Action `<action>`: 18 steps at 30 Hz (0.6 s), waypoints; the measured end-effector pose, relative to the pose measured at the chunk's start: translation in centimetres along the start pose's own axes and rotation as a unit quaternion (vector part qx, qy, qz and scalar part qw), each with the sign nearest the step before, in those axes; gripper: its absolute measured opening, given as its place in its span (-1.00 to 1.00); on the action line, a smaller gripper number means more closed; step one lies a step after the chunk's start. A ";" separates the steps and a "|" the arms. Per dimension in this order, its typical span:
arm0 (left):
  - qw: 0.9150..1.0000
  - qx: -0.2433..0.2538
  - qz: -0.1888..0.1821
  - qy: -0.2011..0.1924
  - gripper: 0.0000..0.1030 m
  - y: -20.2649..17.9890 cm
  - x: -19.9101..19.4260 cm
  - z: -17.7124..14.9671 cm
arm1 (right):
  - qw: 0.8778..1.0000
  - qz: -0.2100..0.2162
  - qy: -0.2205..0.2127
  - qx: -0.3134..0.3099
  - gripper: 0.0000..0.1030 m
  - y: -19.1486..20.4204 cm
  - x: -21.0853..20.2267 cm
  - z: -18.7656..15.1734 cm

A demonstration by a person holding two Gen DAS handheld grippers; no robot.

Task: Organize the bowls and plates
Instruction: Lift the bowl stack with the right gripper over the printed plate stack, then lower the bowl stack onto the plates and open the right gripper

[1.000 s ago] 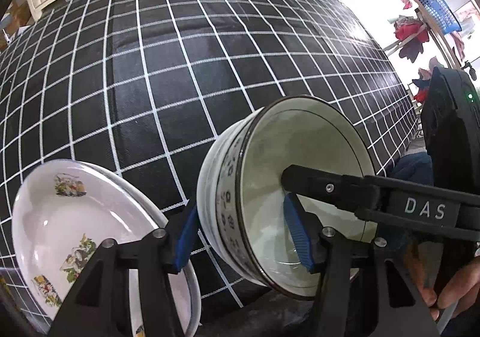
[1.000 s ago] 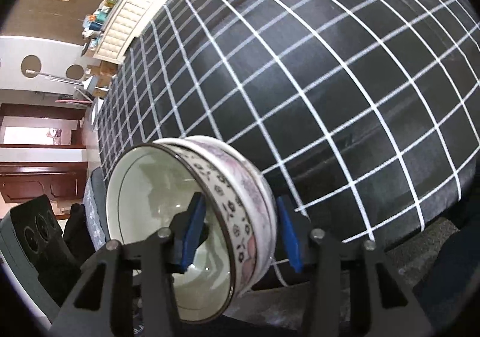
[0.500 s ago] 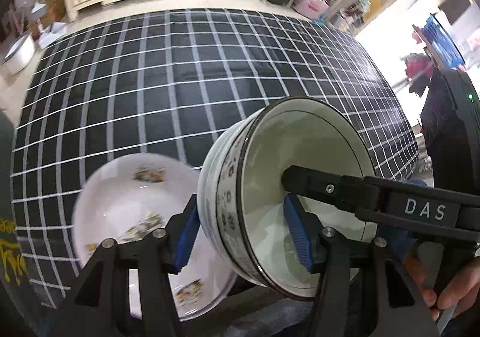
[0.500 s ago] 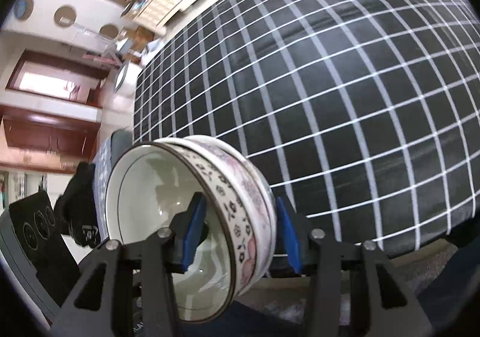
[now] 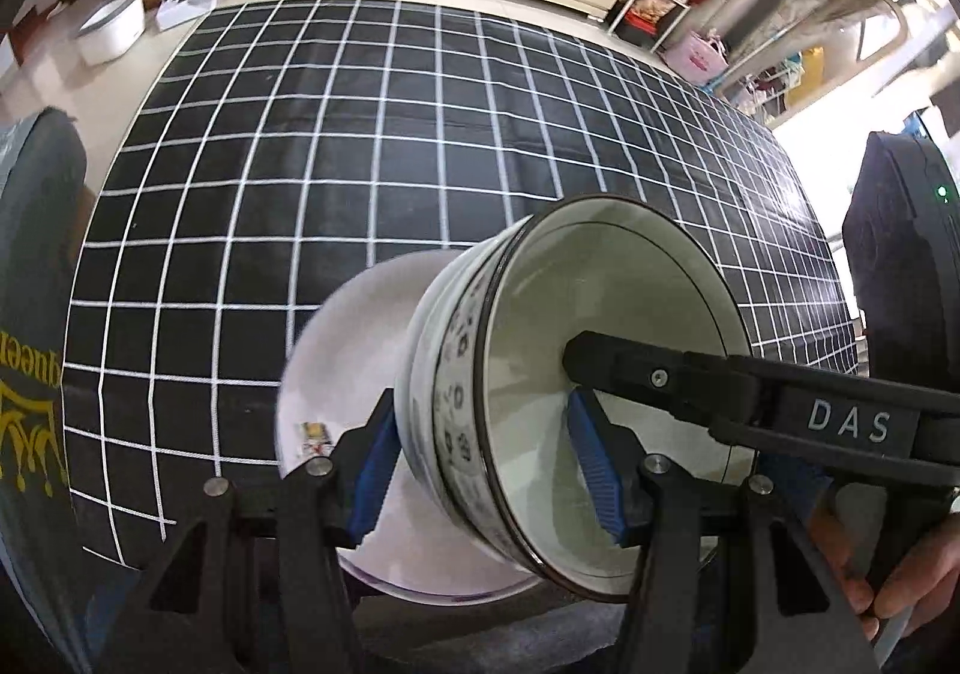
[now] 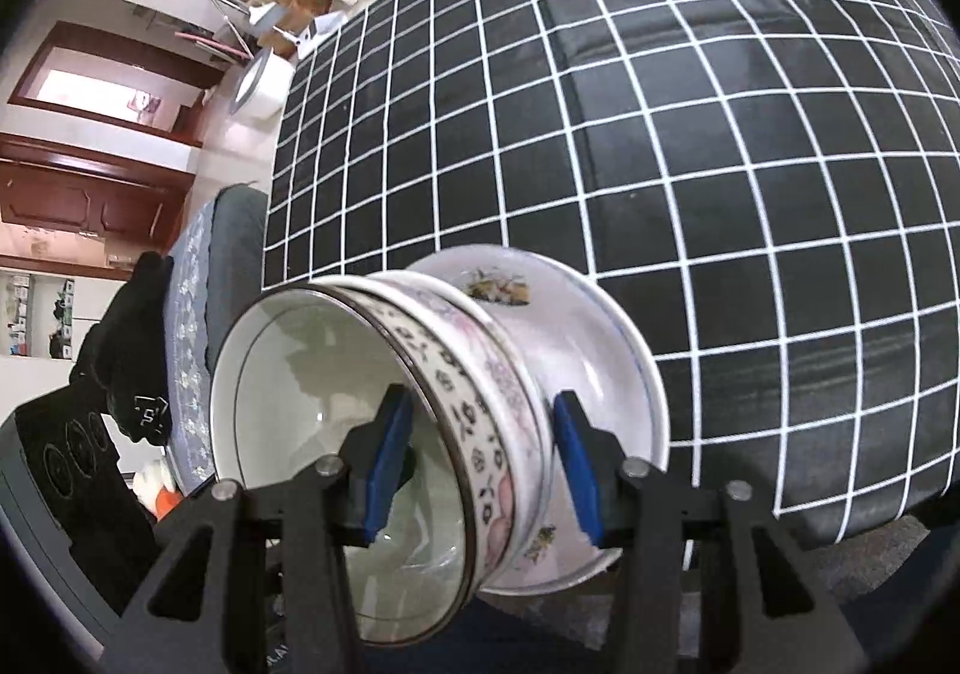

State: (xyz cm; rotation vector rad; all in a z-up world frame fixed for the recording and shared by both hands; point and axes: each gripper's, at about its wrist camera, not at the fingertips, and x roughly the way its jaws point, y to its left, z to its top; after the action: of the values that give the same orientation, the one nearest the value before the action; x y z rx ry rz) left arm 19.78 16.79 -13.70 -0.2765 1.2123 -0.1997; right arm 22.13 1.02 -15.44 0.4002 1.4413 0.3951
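Bowl (image 5: 606,392) on edge, mouth sideways, over plate (image 5: 354,356).

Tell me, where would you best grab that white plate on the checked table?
By its raised rim, I'd guess, at the near edge facing the grippers. The plate lies flat and shallow, so only its rim offers a lip: one finger above, one beneath. Both grippers are busy gripping the bowl.
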 end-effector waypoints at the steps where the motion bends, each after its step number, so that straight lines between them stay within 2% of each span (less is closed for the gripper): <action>1: 1.000 -0.003 -0.001 0.001 0.04 0.3 0.1 -0.1 | 1.000 0.000 0.002 0.000 0.01 -0.2 -0.1 -0.3; 7: 1.000 -0.013 0.000 0.012 0.04 1.6 1.1 -0.2 | 1.000 -0.014 0.006 -0.002 0.01 -0.4 0.7 0.0; 18: 0.999 -0.018 -0.003 0.033 0.03 1.1 3.1 0.0 | 1.000 -0.021 0.013 0.002 0.00 -1.4 1.0 0.2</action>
State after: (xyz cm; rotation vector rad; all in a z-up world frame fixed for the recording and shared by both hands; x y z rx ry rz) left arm 20.80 16.92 -16.87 -0.3072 1.2819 -0.1925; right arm 22.47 0.29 -17.01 0.3693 1.4744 0.3652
